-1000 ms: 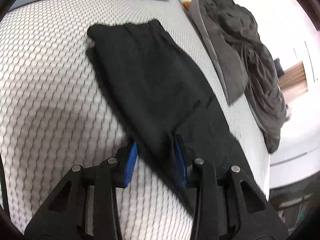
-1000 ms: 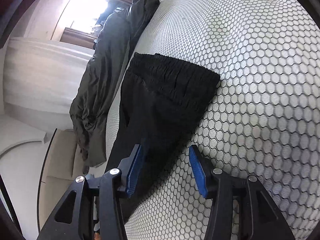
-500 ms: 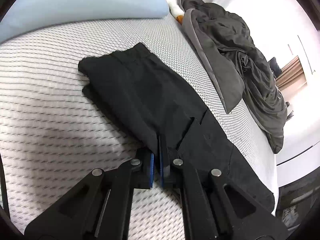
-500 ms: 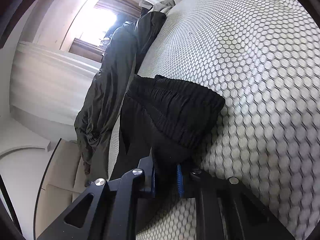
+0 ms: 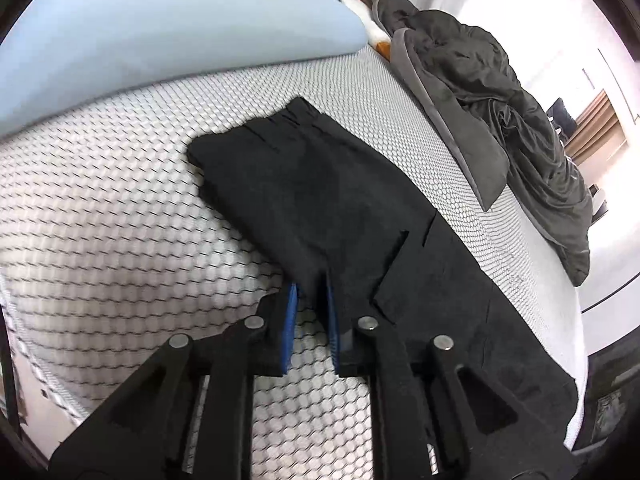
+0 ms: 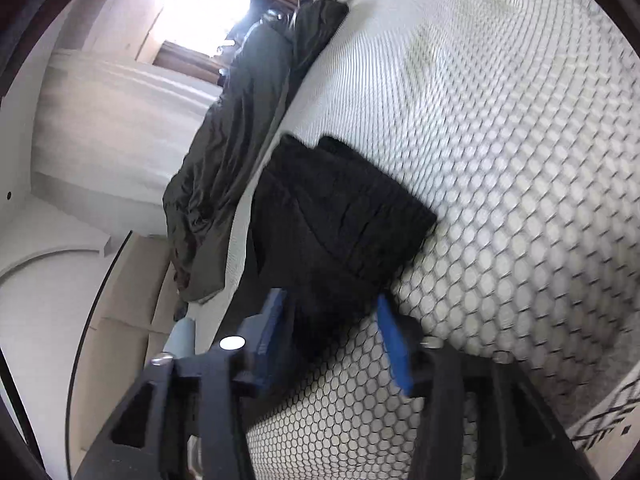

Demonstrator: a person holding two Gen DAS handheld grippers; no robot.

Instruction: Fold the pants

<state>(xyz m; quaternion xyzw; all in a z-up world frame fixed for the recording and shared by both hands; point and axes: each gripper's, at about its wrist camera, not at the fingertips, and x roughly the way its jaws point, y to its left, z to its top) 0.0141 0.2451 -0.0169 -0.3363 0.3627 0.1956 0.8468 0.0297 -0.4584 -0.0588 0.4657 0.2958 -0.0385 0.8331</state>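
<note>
The black pants (image 5: 320, 200) lie on the bed (image 5: 120, 240), on its white cover with the honeycomb pattern, already folded lengthwise into a long strip, with the waistband at the far end in the left wrist view. A moment ago both pairs of jaws were pinched on the edge of the cloth; now both have been opening again. The left gripper (image 5: 312, 300) has only a narrow gap between its blue pads, and a fold of the black cloth seems to stay between them, so I judge that it is holding the pants, though lightly; the cloth near it looks lifted from the cover. The right gripper (image 6: 332, 320) stands clearly apart: its jaws are wide, the waistband end of the pants (image 6: 340, 220) is between them, but the pads do not press on it. This means, I think, that the right side has released its hold after a small adjustment of the edge, while the left side is ready to carry the leg end. The crosswise fold is not yet done. A dark grey jacket (image 5: 500, 112) lies near the far edge of the bed, apart from the pants, and a light blue pillow (image 5: 160, 20) is at the head
</note>
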